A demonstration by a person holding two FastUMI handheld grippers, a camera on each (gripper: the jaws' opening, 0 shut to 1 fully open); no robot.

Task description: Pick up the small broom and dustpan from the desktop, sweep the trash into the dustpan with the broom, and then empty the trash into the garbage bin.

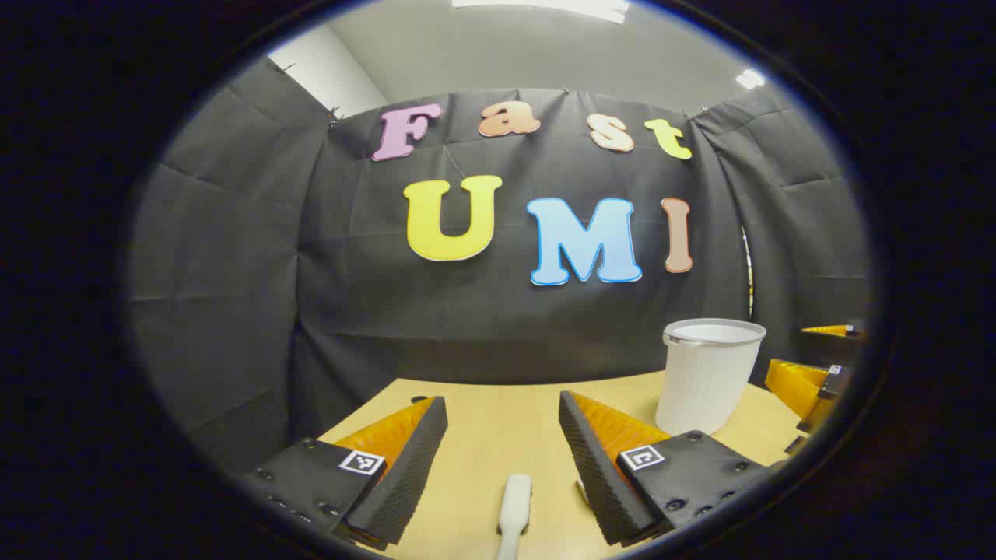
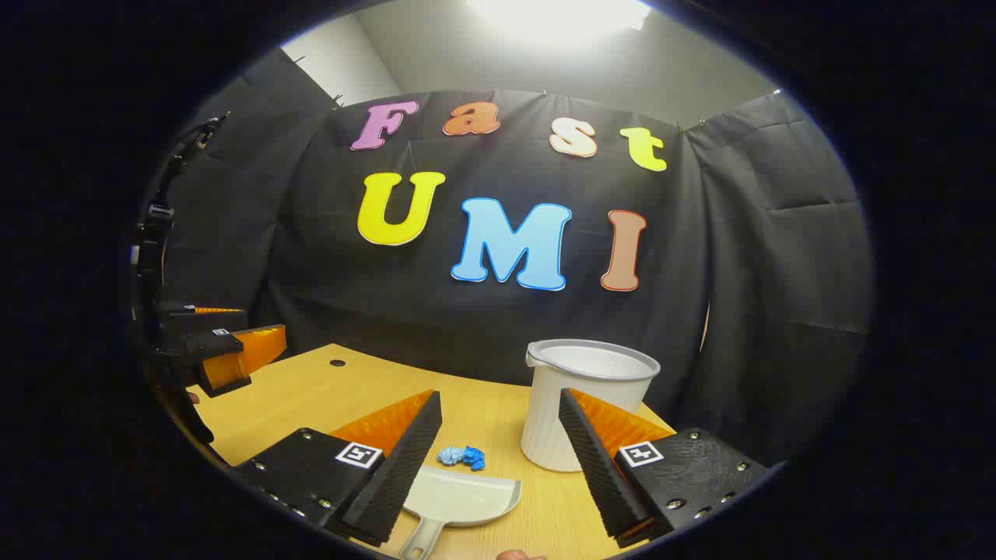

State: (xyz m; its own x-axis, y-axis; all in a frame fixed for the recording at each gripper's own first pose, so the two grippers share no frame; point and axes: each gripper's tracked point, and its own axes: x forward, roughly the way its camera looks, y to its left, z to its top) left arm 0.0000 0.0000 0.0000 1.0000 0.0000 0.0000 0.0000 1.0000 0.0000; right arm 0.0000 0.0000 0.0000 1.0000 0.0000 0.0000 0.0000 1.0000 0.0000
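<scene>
Broom (image 1: 515,509): lies on my desk (image 1: 498,412), between left gripper (image 1: 503,424) fingers, untouched, claw wide.
Dustpan (image 2: 459,498): below right gripper (image 2: 499,420), also wide.
Trash (image 2: 462,456): beside dustpan.
Bin (image 2: 587,404): upright, near.

Light wood desktop (image 2: 311,389) carries 4 items: white bin (image 2: 583,404), dustpan (image 2: 459,498), blue crumpled trash (image 2: 463,456), white broom (image 1: 515,505).

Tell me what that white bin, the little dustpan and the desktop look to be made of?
The garbage bin looks like matte white plastic: thin rolled rim, faintly ribbed wall. The dustpan seems light grey plastic, smooth with a soft sheen and a moulded handle. The desktop shows a pale wood grain, likely laminate or veneer rather than solid wood, though the pictures cannot settle that.
</scene>
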